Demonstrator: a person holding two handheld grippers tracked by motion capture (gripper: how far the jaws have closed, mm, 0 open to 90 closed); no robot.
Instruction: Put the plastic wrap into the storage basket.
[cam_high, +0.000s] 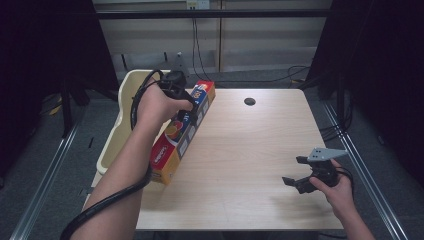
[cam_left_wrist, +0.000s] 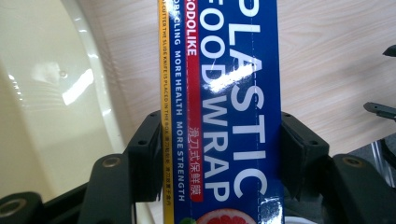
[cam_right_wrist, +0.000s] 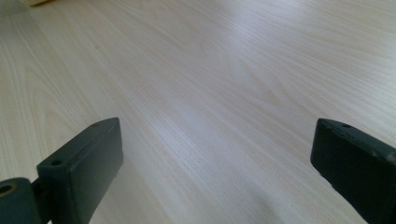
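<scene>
We see a pale wooden rectangular table (cam_high: 250, 150) with a small round dark hole (cam_high: 249, 101) near its far edge, and a cream plastic tub (cam_high: 122, 112) standing against its left edge, toward the far left corner. Next in size comes the long, narrow cardboard box of plastic food wrap (cam_high: 182, 131), blue on its printed face with a red stripe and a yellow edge, orange at its ends in the high view. It runs slantwise along the table's left edge, from near the far left corner toward the middle of that edge, with its near end tipped down toward the wood; we cannot tell whether that end touches it. Our left gripper (cam_high: 187, 111) pinches this box across its width, about a third of the way down from the far end; in the left gripper view (cam_left_wrist: 212, 144) the two black pads press on the box's opposite long sides, with the tub's curved rim just beside it. Our right gripper (cam_high: 296, 172) hovers low over the table near the right edge, toward the near right corner, well apart from the box. Its jaws stand spread wide, with bare wood between them in the right gripper view (cam_right_wrist: 215, 154).
</scene>
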